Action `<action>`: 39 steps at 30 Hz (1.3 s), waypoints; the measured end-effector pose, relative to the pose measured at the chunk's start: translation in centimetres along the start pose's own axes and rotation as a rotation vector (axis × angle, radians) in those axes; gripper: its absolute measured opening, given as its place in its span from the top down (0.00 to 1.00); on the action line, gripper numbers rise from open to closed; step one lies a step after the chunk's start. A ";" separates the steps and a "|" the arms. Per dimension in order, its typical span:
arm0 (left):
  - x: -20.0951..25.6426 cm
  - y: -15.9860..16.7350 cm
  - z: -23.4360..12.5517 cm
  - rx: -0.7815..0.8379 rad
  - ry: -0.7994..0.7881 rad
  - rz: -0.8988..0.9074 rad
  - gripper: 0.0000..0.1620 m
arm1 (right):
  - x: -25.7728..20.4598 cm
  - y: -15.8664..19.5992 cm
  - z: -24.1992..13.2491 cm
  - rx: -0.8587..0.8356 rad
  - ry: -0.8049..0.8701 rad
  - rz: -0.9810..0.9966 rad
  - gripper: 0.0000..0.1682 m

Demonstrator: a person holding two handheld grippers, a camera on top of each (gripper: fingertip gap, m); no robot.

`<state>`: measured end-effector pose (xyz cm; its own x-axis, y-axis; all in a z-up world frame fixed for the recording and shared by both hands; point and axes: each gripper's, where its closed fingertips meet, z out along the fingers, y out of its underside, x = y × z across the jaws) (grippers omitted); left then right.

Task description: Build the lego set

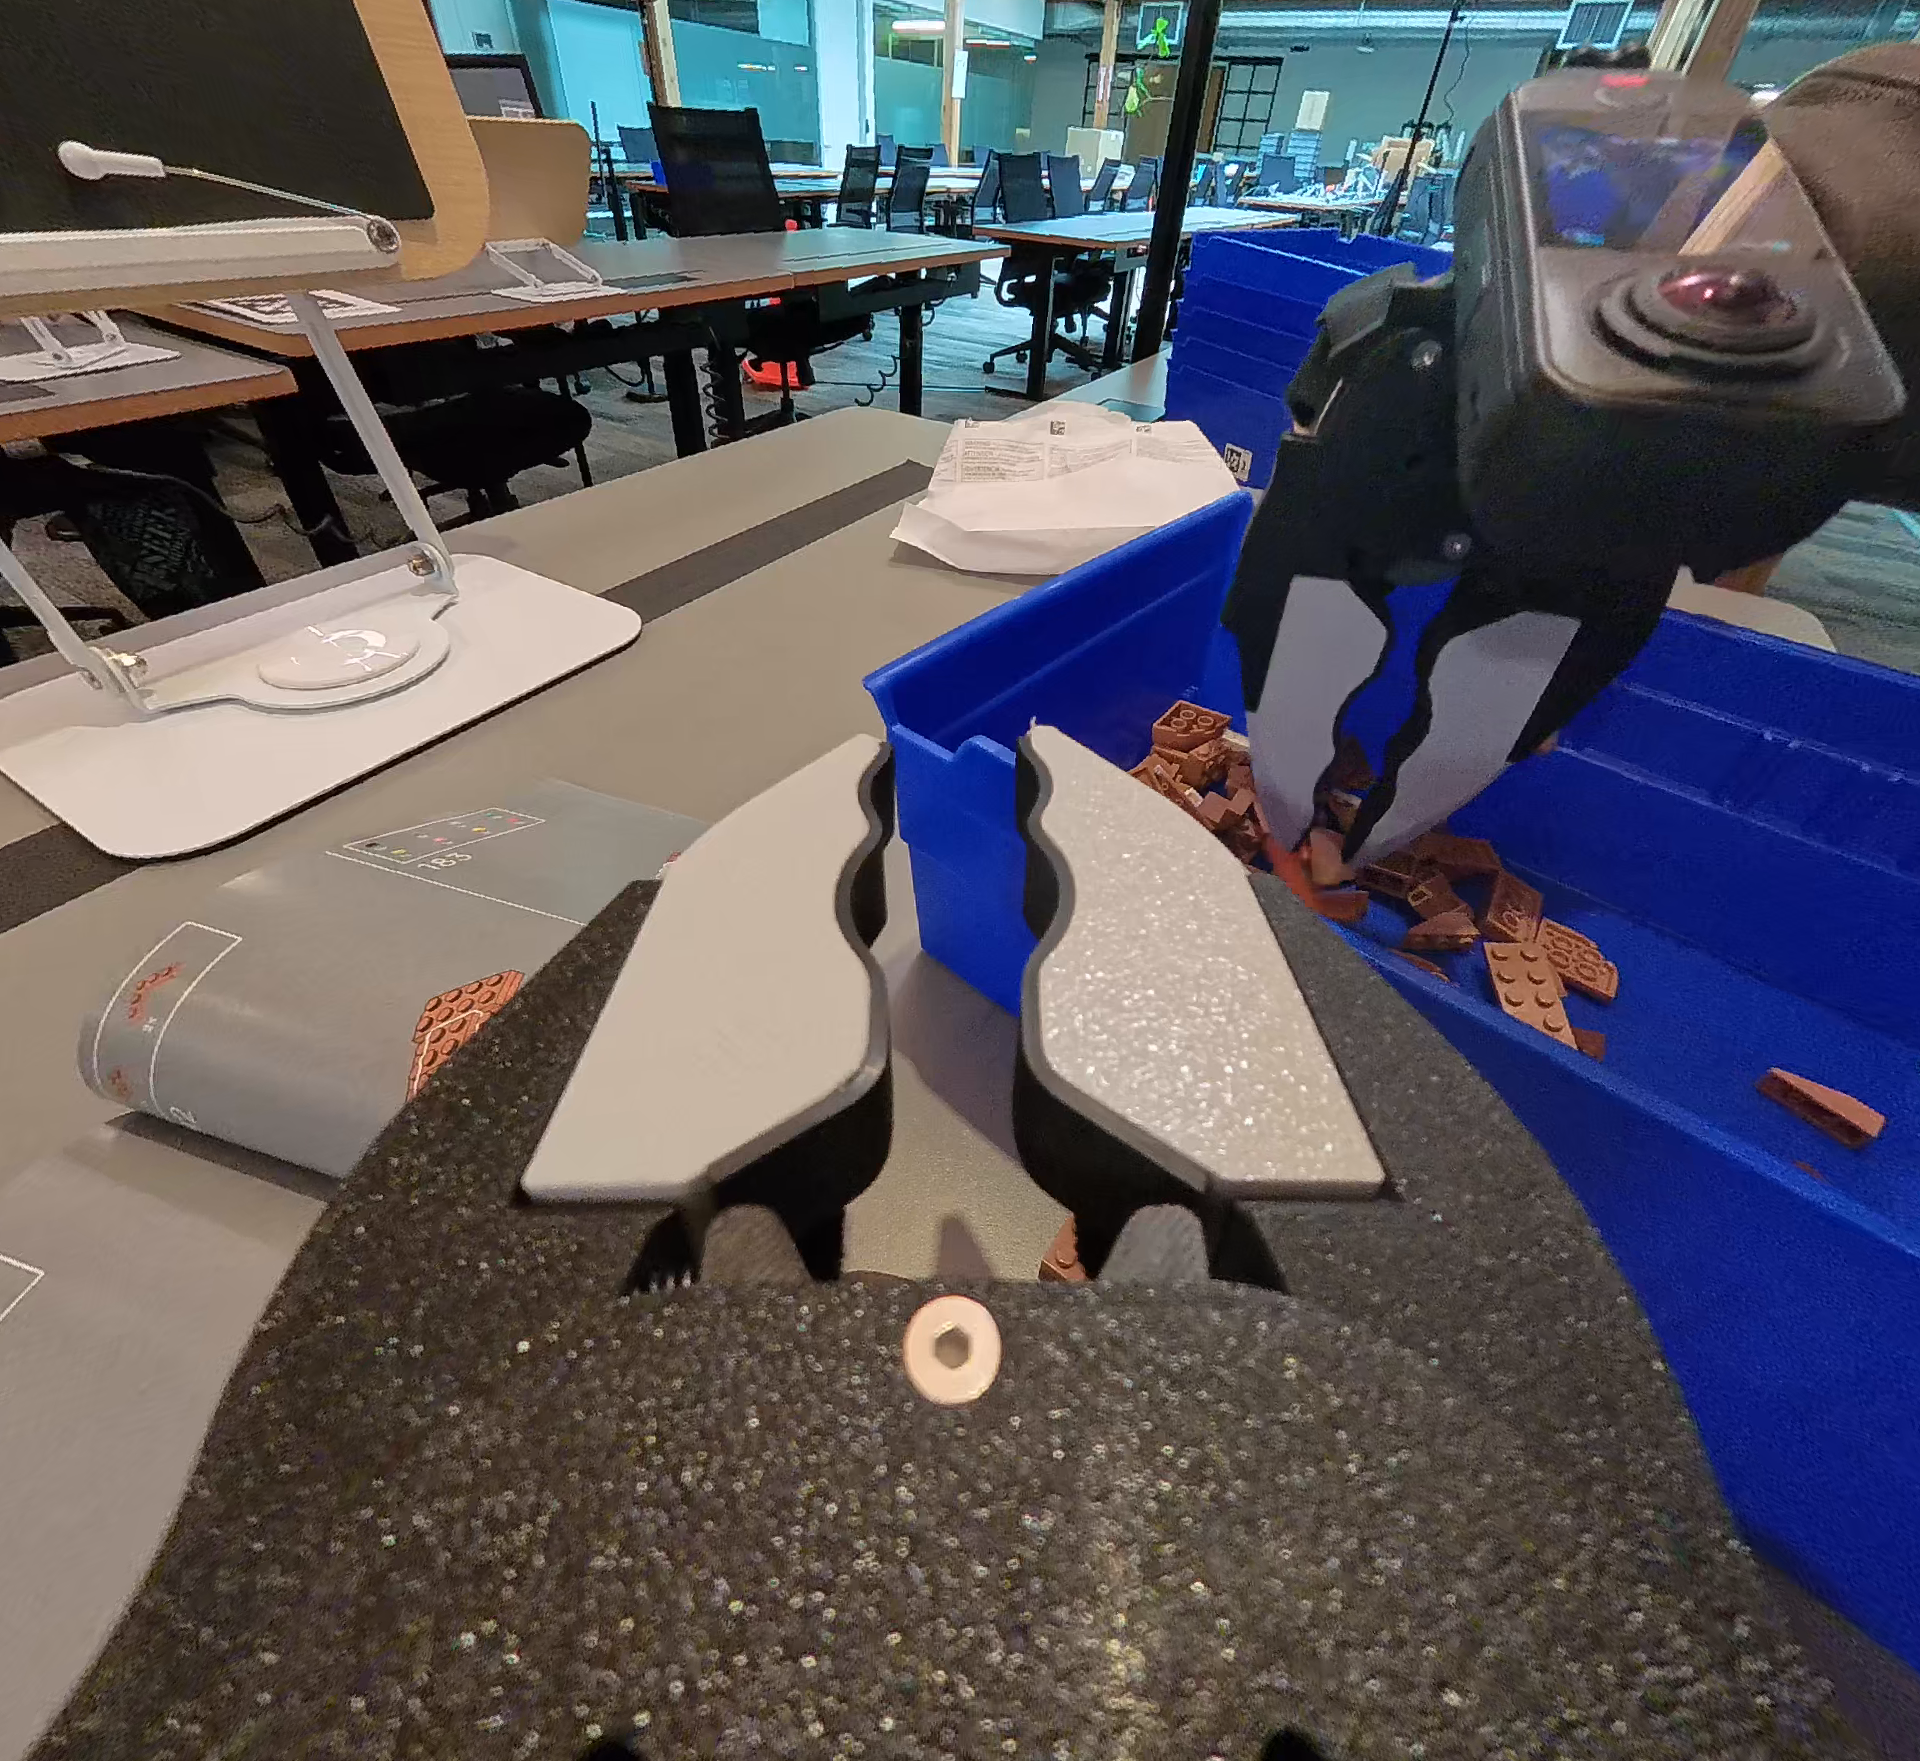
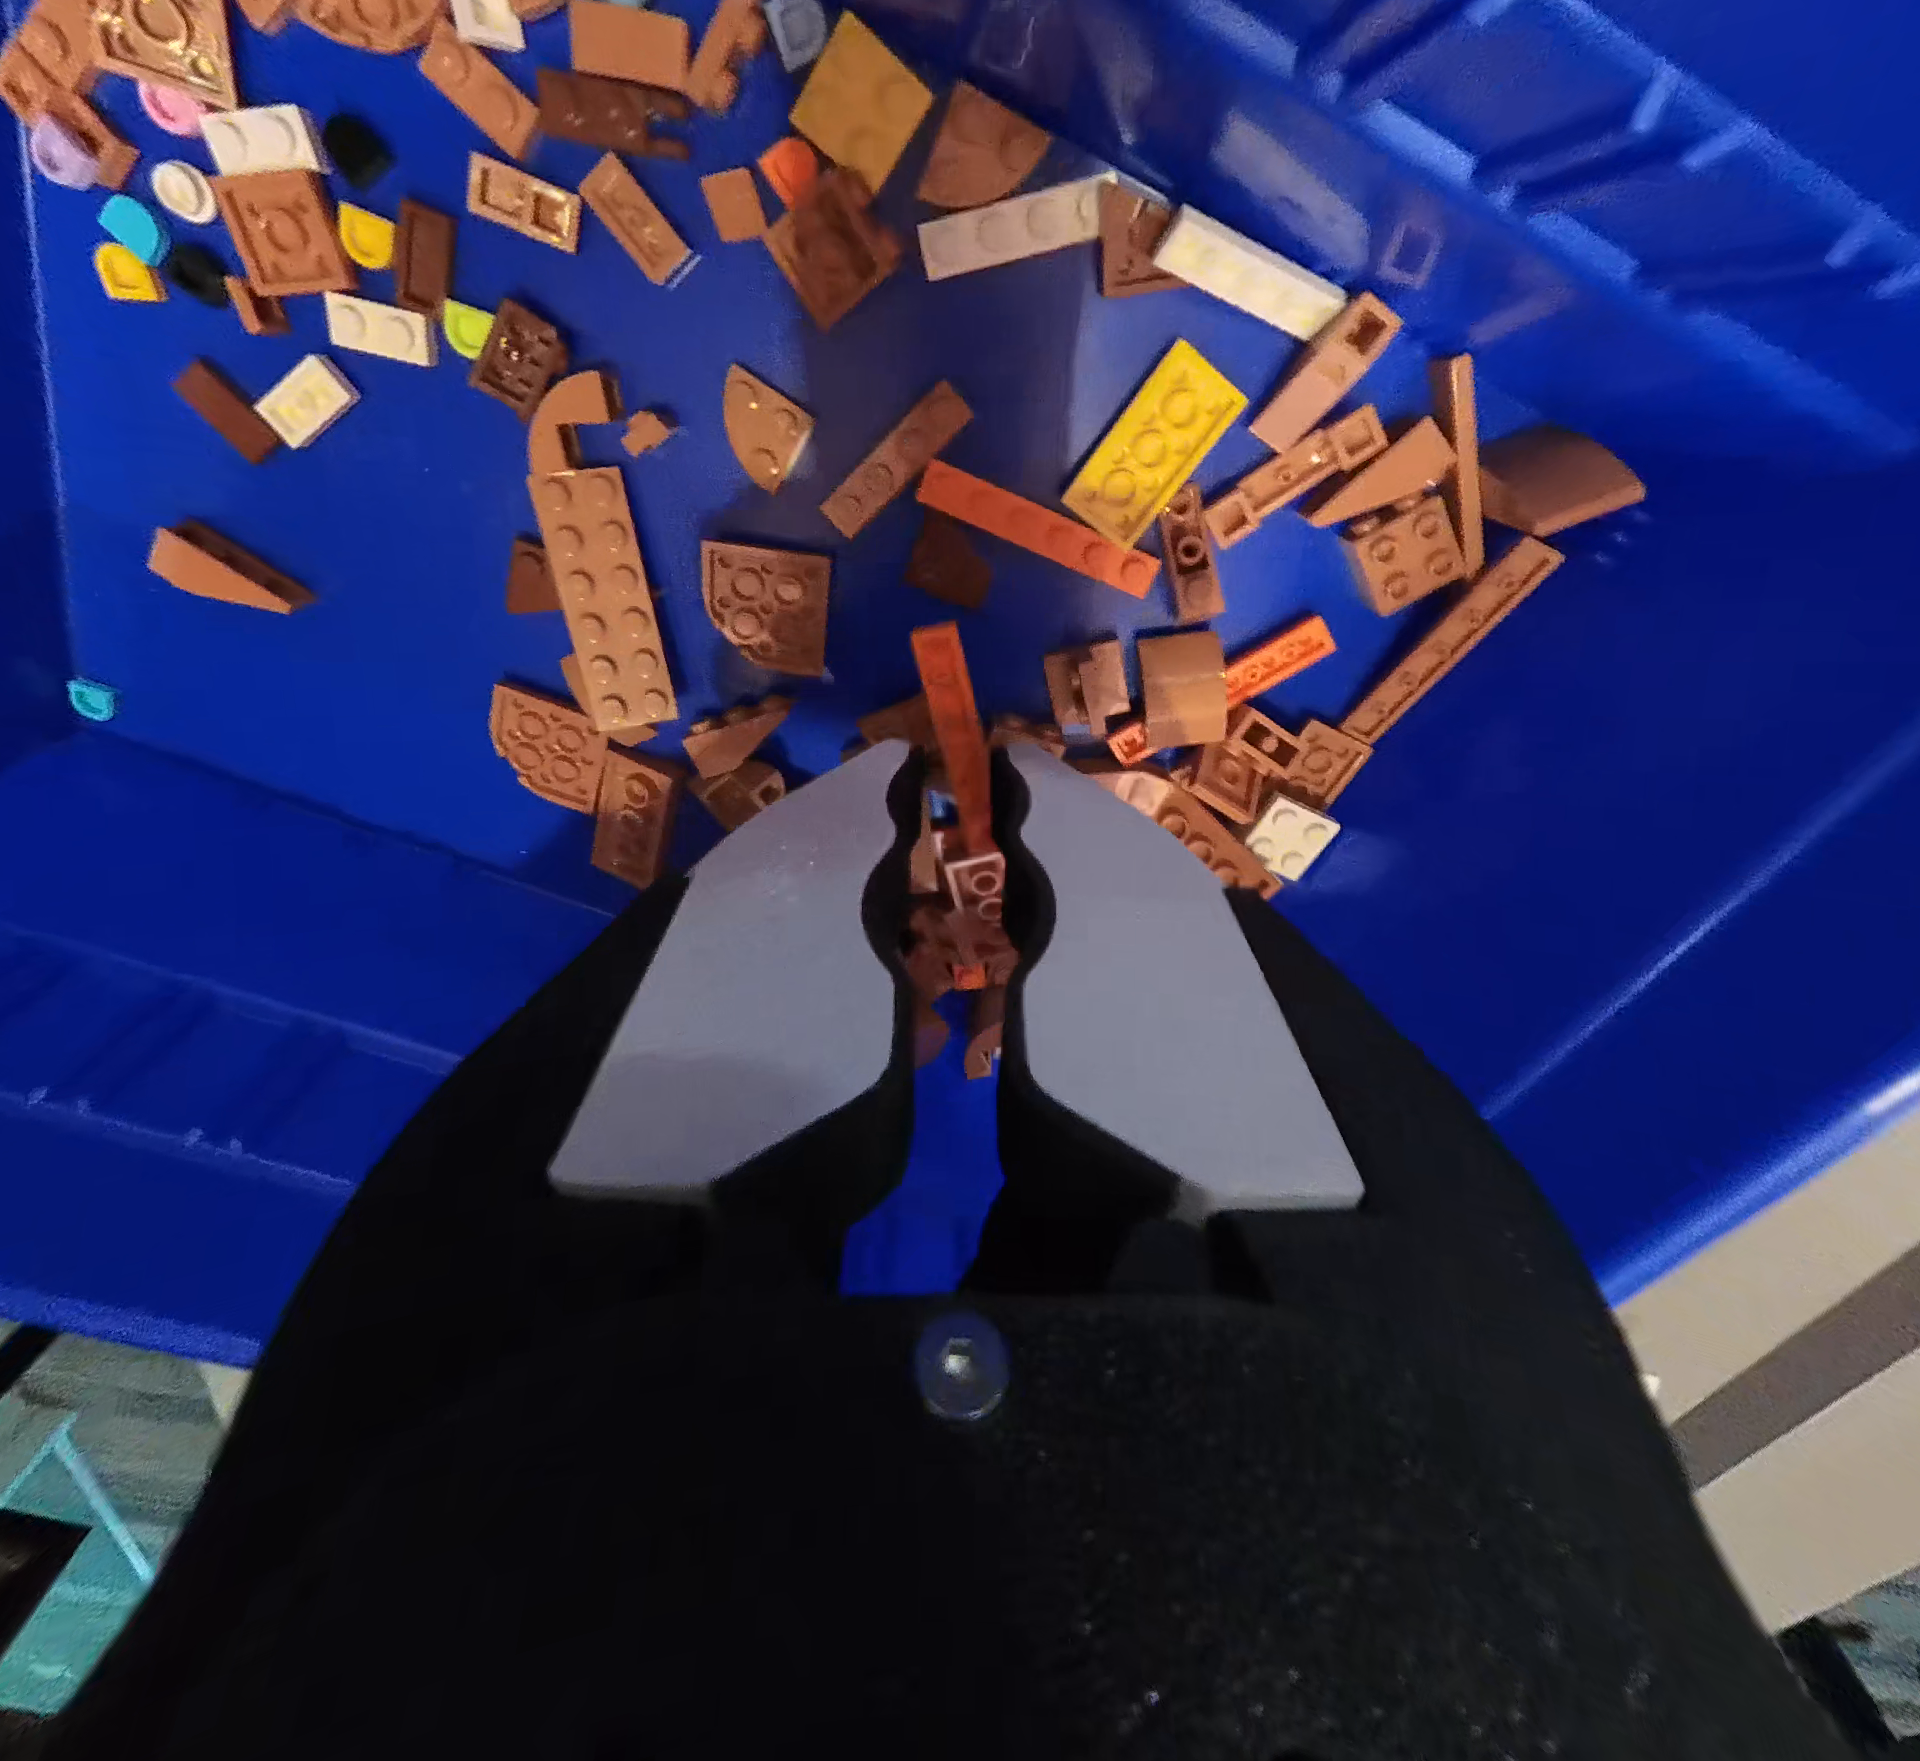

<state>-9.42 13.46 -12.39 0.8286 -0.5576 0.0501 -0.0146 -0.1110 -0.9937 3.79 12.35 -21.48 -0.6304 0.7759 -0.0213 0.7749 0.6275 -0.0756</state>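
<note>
The right gripper (image 2: 956, 761) reaches down into a blue plastic bin (image 2: 1558, 880), its two grey fingers drawn close together around a long, thin dark-orange plate (image 2: 954, 724). The plate stands tilted between the tips, and the fingers seem to be clamped on it, though a clutter of small brown pieces in the narrow gap makes the contact hard to confirm.

Just beyond the tips, loose Lego pieces (image 2: 727, 361) lie scattered over the bin floor. Most are brown plates, wedges and slopes. Among them lie a yellow two-by-four plate (image 2: 1153, 444), a long orange plate (image 2: 1039, 529), several white plates and, toward the far left corner, small round tiles in pink, yellow, black and light blue.

The left gripper (image 1: 956, 755) hovers above the grey bench (image 1: 727, 568), just outside the bin's near left wall. Its jaws stand apart with nothing between them. From this view the right gripper (image 1: 1330, 854) dips its tips into the brown pile (image 1: 1455, 901), and a small camera is mounted on its body.

On the bench to the left of the bin lies an open instruction booklet (image 1: 332, 963). Beyond it stands a white tablet stand (image 1: 312, 651) carrying a dark screen. A crumpled white paper bag (image 1: 1049, 485) rests by the bin's far left corner, with a second blue bin (image 1: 1236, 329) behind it.
</note>
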 end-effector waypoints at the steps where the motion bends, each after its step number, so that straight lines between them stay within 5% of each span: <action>1: 0.0 0.0 0.0 -0.001 0.000 0.000 0.86 | 0.0 0.2 -0.1 0.000 0.000 0.005 0.92; 22: 0.1 0.3 0.1 -0.013 0.000 0.005 0.86 | -7.1 -2.0 3.0 -0.008 -0.219 -0.063 0.89; 39: 0.0 -0.1 -0.1 -0.003 -0.008 0.012 0.87 | -1.4 -2.5 -3.0 0.186 -0.039 0.082 0.90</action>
<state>-9.47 13.42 -12.25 0.8329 -0.5521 0.0376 -0.0259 -0.1067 -0.9939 2.89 9.87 -18.23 -0.5699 0.8184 -0.0734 0.8040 0.5371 -0.2551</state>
